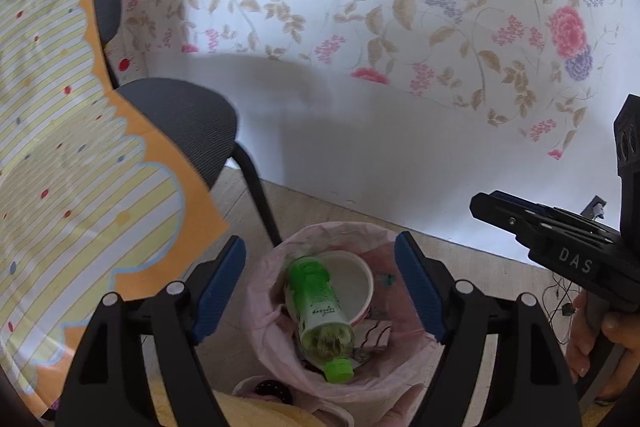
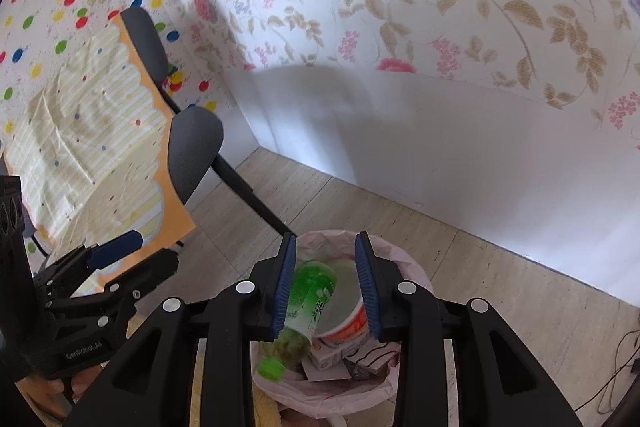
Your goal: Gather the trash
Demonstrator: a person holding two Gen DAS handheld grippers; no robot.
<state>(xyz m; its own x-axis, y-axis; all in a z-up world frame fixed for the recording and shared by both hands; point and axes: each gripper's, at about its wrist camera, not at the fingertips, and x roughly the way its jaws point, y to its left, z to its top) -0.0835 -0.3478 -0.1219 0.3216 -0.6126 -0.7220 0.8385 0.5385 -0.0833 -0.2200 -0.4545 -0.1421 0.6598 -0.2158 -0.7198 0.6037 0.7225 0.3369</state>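
Bottle: green plastic bottle [image 1: 320,311] lies slanted in the trash bin [image 1: 264,291], its green cap [image 1: 339,371] toward us, its bottom near the far rim.
Place: we see it resting on a white paper cup [image 1: 352,287] and some wrappers [image 1: 376,337], all inside the pink bag liner [image 1: 400,383].
Handling: we judge the bottle light and nearly empty, thin-walled, so it will dent under pressure and may slide on its glossy label. The best hold would be across the middle of the body, or at the stiff neck under the cap.
Left gripper [image 1: 320,287]: jaws stand wide over the bin, both blue pads [image 1: 220,291] free. Nothing is between them; the bottle lies lower, in the bin.
Right gripper [image 2: 326,283]: jaws about one third open. In its own view the bottle [image 2: 308,303] appears between the pads, but we think it lies below them, not clamped.
Around: bin stands on the wooden floor [image 1: 360,215] near the wall [image 1: 400,155], with a black chair [image 1: 180,123] beside it.
Hidden: near rim of the bin is cut off by the gripper bodies. What lies under the cup we cannot see. A dark round thing [image 1: 272,387] at the bottom edge we cannot identify.
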